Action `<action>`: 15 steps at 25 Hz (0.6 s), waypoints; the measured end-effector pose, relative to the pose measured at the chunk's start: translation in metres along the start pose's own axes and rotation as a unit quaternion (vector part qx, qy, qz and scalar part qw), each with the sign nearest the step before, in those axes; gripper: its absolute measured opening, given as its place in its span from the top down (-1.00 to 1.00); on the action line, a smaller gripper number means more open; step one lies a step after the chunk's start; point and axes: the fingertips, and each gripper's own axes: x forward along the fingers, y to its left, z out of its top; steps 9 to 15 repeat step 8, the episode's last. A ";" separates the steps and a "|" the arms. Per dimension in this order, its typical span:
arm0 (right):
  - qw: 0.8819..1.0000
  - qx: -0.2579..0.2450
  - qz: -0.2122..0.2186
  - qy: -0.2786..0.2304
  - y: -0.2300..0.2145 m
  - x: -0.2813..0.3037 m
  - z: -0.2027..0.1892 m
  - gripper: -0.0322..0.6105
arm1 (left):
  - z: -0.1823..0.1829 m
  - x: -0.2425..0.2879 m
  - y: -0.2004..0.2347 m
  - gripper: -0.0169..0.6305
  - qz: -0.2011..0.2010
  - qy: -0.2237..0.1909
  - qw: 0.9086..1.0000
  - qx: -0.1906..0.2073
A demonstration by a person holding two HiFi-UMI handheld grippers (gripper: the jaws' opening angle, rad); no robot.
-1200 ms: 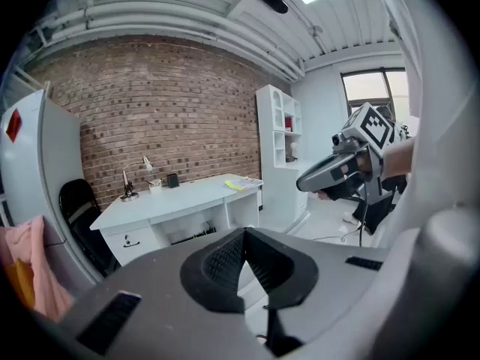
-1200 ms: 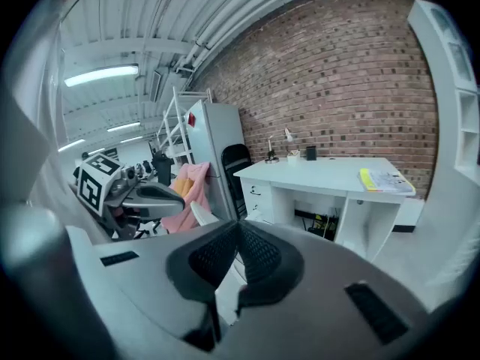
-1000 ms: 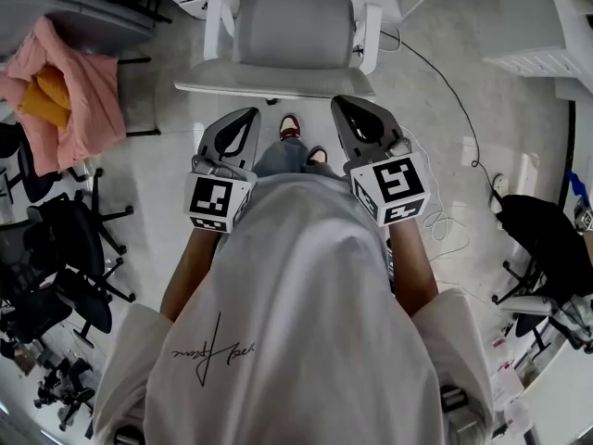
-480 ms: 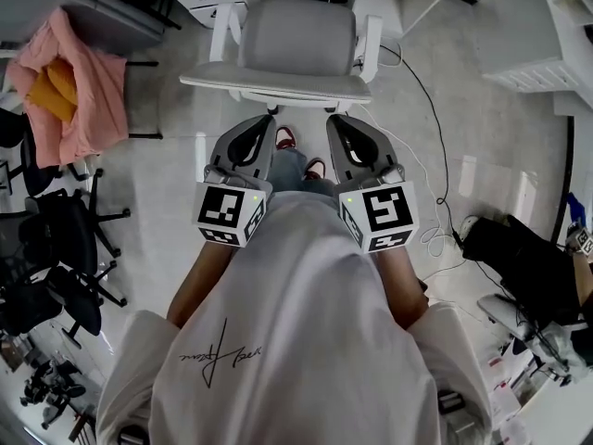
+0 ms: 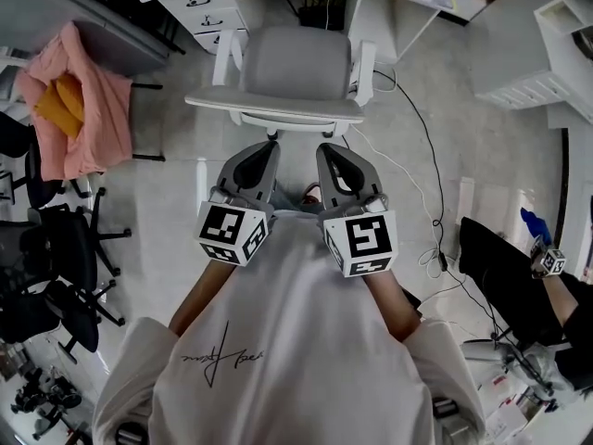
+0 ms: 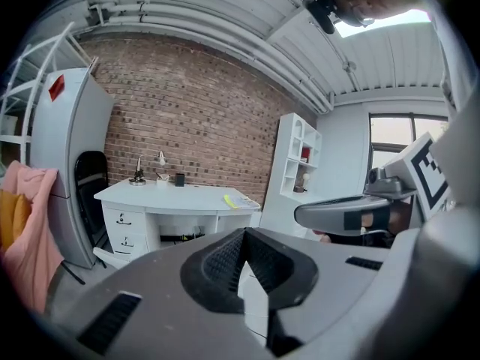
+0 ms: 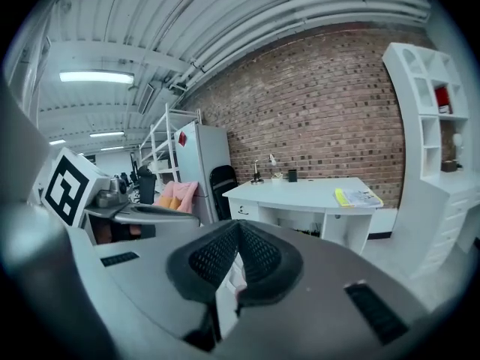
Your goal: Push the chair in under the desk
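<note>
Bright, even light. A ceiling strip light (image 7: 94, 76) glows in the right gripper view; a window (image 6: 390, 137) is washed out in the left. The glossy floor (image 5: 176, 202) carries soft reflections. Both gripper views bend at the edges, with black corners; the left claw (image 6: 244, 235) is blurred up close.

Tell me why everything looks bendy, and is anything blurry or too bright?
Left gripper view: a wide lens bows the brick wall and darkens the round corners; the window is washed out pale. Right gripper view: same bulge; the ceiling lamp glows, and the close right tongs look soft. Head view: evenly lit, the room curves at the edges, the chair is sharp.
</note>
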 end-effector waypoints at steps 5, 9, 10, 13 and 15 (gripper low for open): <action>1.000 -0.005 -0.019 -0.006 0.007 0.001 0.006 0.82 | 0.005 -0.005 -0.007 0.93 -0.007 -0.005 1.000 0.012; 1.000 -0.004 -0.019 -0.008 0.014 -0.002 0.008 0.82 | 0.012 -0.008 -0.013 0.93 -0.009 -0.012 1.000 0.018; 1.000 -0.004 -0.019 -0.008 0.014 -0.002 0.008 0.82 | 0.012 -0.008 -0.013 0.93 -0.009 -0.012 1.000 0.018; 1.000 -0.004 -0.019 -0.008 0.014 -0.002 0.008 0.82 | 0.012 -0.008 -0.013 0.93 -0.009 -0.012 1.000 0.018; 1.000 -0.004 -0.019 -0.008 0.014 -0.002 0.008 0.82 | 0.012 -0.008 -0.013 0.93 -0.009 -0.012 1.000 0.018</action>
